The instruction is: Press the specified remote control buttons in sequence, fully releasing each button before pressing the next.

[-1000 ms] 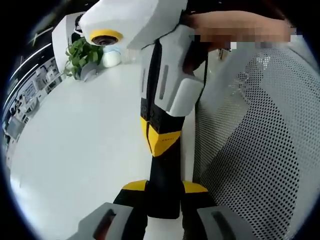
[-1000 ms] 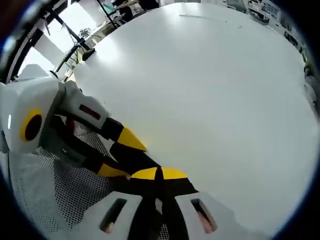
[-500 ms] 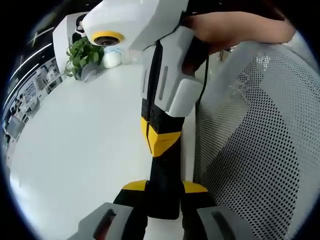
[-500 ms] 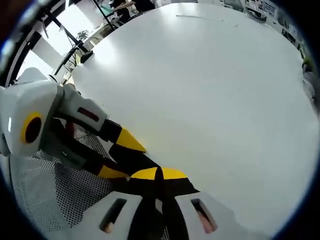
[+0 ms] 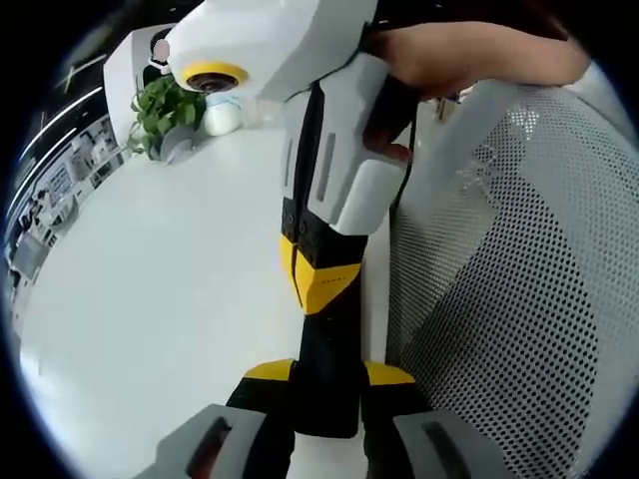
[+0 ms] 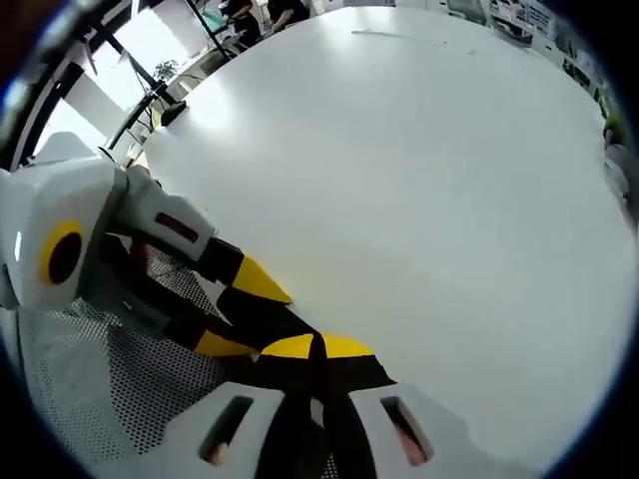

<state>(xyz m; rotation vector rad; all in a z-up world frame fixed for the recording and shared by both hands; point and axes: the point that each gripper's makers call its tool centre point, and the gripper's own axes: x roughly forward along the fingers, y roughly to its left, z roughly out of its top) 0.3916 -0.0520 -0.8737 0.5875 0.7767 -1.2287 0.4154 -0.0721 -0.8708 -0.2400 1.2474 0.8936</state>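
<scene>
In the left gripper view my left gripper (image 5: pixel 326 384) has its yellow-capped jaws apart at the bottom. The black fingers of my right gripper (image 5: pixel 325 424) come down from above and lie between them, close against both sides. A person's hand (image 5: pixel 469 55) holds the right gripper's white body. In the right gripper view my right gripper (image 6: pixel 315 349) is shut, its yellow caps meeting. My left gripper (image 6: pixel 285 324) reaches in from the left, its two yellow caps a little apart. Both grippers hover over the near edge of the white table (image 6: pixel 419 180).
A white mesh chair back (image 5: pixel 499 299) stands right beside the grippers at the table edge, and it also appears in the right gripper view (image 6: pixel 90 389). A potted plant (image 5: pixel 160 110) and a white cup (image 5: pixel 222 115) sit at the far side of the table (image 5: pixel 150 279).
</scene>
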